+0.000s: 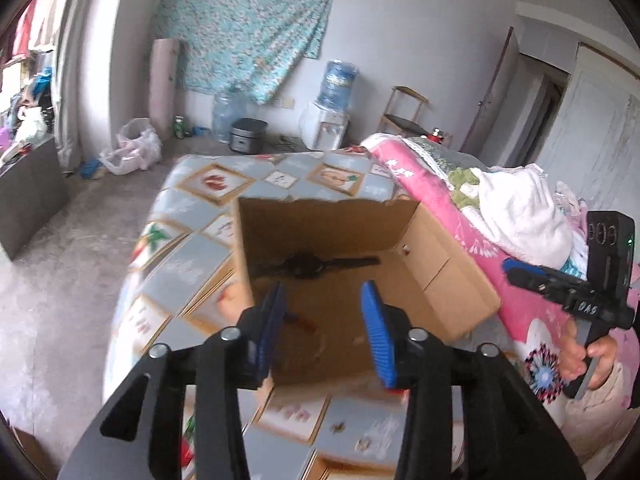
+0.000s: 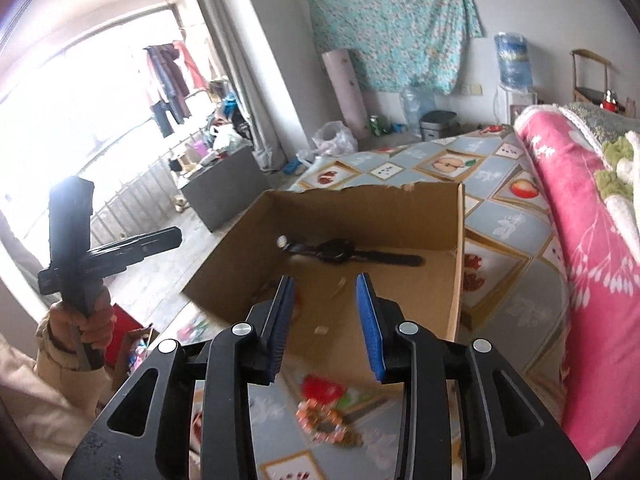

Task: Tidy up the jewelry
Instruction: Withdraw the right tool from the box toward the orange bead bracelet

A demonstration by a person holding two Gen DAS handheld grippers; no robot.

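Note:
An open cardboard box [image 1: 320, 228] [image 2: 360, 212] stands on the bed. A black wristwatch [image 1: 306, 266] [image 2: 338, 255] lies flat on the box's floor near the far wall, with a small white bead [image 2: 282, 241] at one strap end. My left gripper [image 1: 323, 292] hovers over the box's near edge, open, its blue pads empty. My right gripper [image 2: 325, 282] also hangs over the near part of the box, open and empty. A colourful beaded bracelet [image 2: 328, 420] lies blurred on the sheet in front of the box. A thin reddish item [image 1: 302, 320] lies inside the box, too blurred to name.
The bed has a fruit-patterned sheet [image 1: 192, 264] [image 2: 500, 216]. A rolled pink blanket [image 2: 580, 264] [image 1: 460, 208] with white cloth [image 1: 520, 208] borders the box's right side. A hand [image 1: 592, 356] grips the right tool's handle. The floor and a dark cabinet [image 2: 224, 184] lie left.

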